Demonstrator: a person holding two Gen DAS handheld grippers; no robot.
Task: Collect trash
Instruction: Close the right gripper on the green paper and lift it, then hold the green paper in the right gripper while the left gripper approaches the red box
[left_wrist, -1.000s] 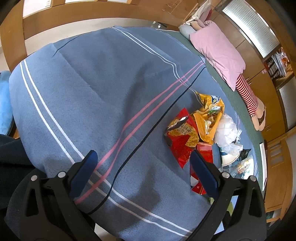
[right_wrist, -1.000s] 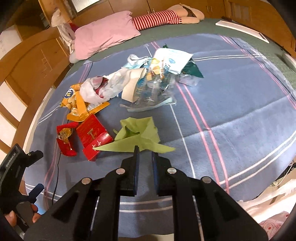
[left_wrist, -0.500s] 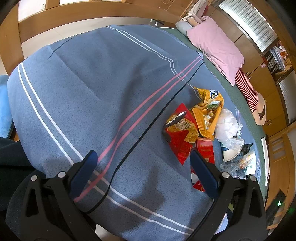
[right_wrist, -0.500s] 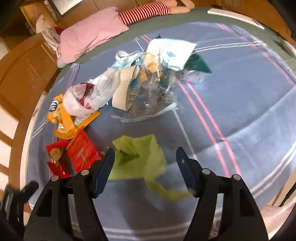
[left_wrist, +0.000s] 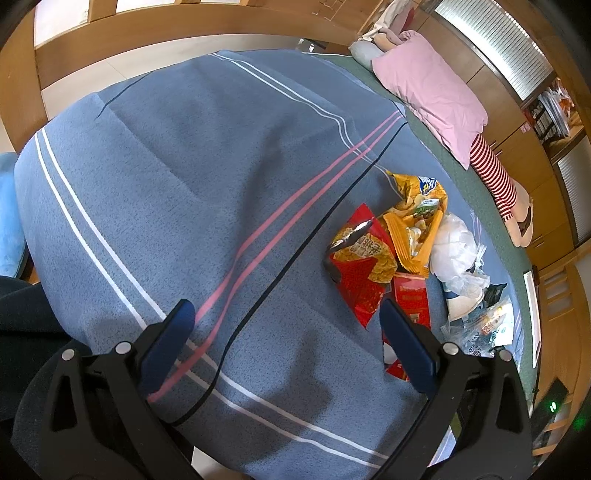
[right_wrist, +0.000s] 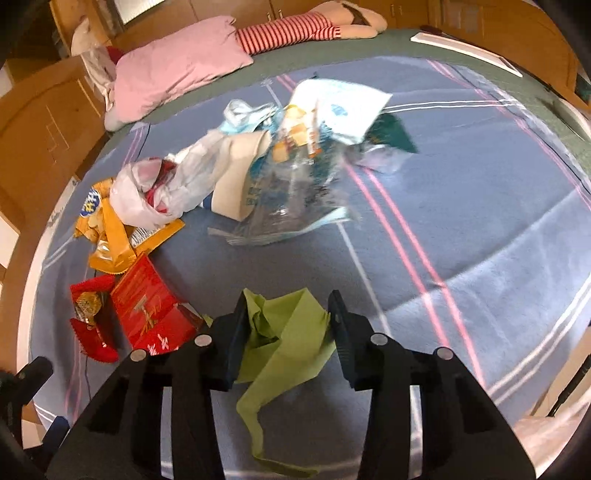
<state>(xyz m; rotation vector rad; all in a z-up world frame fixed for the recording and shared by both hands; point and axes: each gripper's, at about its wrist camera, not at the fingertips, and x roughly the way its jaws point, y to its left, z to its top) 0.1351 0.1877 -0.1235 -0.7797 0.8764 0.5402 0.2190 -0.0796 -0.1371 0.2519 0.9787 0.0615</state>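
Note:
A heap of trash lies on the blue striped blanket (right_wrist: 461, 206). My right gripper (right_wrist: 290, 314) is open, with a crumpled green paper (right_wrist: 288, 347) lying between its fingers. Beyond are a red box (right_wrist: 147, 310), a red snack bag (right_wrist: 88, 306), yellow chip bags (right_wrist: 114, 240), a white plastic bag (right_wrist: 159, 192) and clear wrappers (right_wrist: 295, 188). My left gripper (left_wrist: 282, 321) is open and empty above the blanket (left_wrist: 184, 166), left of the red snack bag (left_wrist: 360, 266), yellow chip bags (left_wrist: 413, 218) and white plastic bag (left_wrist: 452, 251).
A pink pillow (right_wrist: 177, 81) and a striped doll (right_wrist: 295, 31) lie at the head of the bed. A wooden bed frame (left_wrist: 147, 37) curves round the blanket. A black cable (left_wrist: 258, 306) runs across the blanket. A white bag (right_wrist: 546, 439) sits off the bed's lower right.
My right gripper has opened from shut, then narrowed somewhat, and moved forward so that the green paper lies between its fingers. My left gripper stays open and has shifted slightly.

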